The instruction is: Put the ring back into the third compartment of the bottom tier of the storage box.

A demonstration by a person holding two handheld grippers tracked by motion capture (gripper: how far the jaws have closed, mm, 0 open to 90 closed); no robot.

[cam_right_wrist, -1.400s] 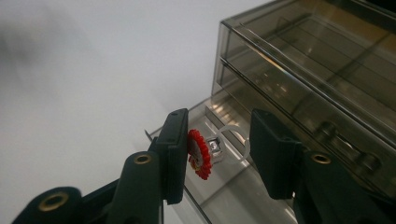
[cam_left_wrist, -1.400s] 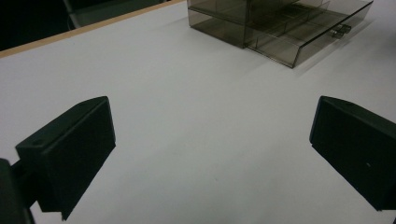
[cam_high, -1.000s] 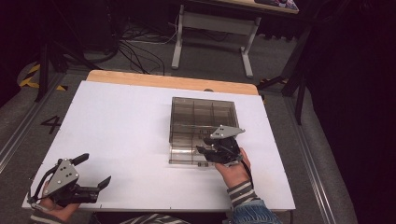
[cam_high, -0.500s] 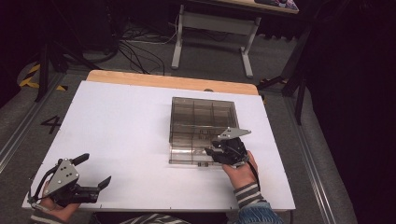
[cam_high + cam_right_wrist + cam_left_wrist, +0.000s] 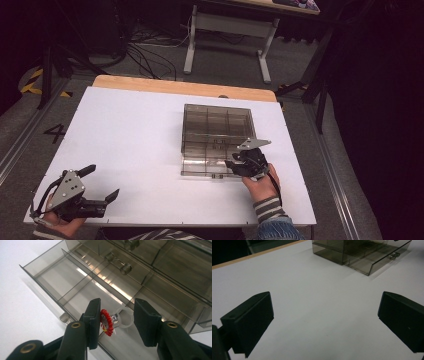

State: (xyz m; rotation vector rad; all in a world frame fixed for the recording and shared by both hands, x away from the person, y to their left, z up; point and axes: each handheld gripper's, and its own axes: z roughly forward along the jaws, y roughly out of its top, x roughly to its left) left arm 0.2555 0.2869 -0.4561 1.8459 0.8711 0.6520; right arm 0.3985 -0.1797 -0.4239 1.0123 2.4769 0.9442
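Dark floor, loose cables and a metal-legged bench (image 5: 230, 30) frame a white tabletop (image 5: 135, 130) with a wooden strip along its far edge. At the near left corner, seen from above, the left hand-held gripper (image 5: 100, 185) lies low over the bare white surface in a person's hand, its two black jaws spread wide with nothing between them; its own camera shows both jaws well apart over the board, with the box off in the distance. Right of centre stands a smoky clear plastic organizer box (image 5: 217, 122), its lower drawer (image 5: 75, 285) pulled out toward the person and split into compartments by thin dividers. At the drawer's near right corner, the right hand-held gripper (image 5: 235, 162) is held by a hand in a striped cuff (image 5: 267, 210). Its camera shows a small ring (image 5: 117, 321) with a red-rimmed round top and a pale band between the jaws, over the drawer's compartment. The red top lies against the left jaw; the right jaw stands clear of the band, so the jaws are partly spread, not pinching it.
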